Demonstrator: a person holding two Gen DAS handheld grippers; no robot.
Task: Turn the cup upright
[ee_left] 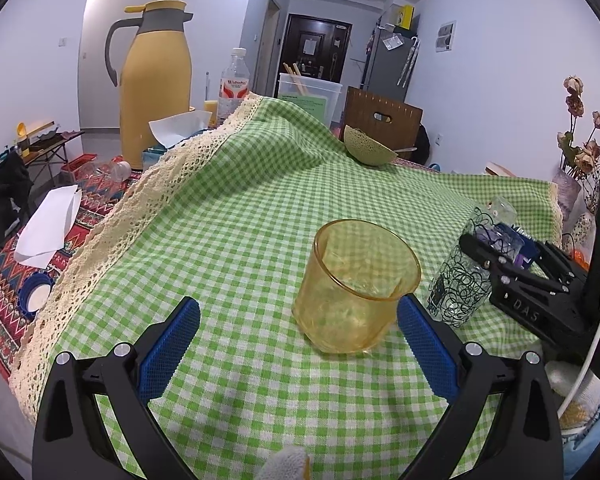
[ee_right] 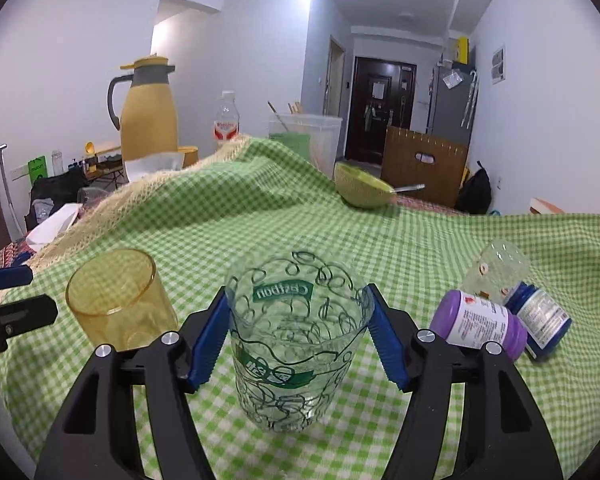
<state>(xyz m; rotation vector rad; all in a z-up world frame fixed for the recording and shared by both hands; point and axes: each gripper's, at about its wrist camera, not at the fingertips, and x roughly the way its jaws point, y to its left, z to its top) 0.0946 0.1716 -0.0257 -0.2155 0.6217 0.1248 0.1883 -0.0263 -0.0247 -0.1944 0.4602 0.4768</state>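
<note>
At the far left we see a tall yellow thermos jug (ee_left: 156, 84) with its lid down, then a water bottle (ee_left: 233, 84), its fill not readable. Our left gripper (ee_left: 298, 322) stands wide open, nothing between its blue pads. Just ahead of it the amber cup (ee_left: 358, 286) sits upright and empty on the green checked cloth (ee_left: 240, 220). Next to it, our right gripper (ee_right: 298, 334) closes on the patterned glass (ee_right: 296, 344), pads touching both sides; the glass stands mouth up, empty. Behind, half a melon (ee_right: 362, 190) holds a spoon. At right lie a purple bottle (ee_right: 480, 326) and a blue bottle (ee_right: 540, 322), both on their sides, with a small clear jar (ee_right: 498, 266) just behind them.
</note>
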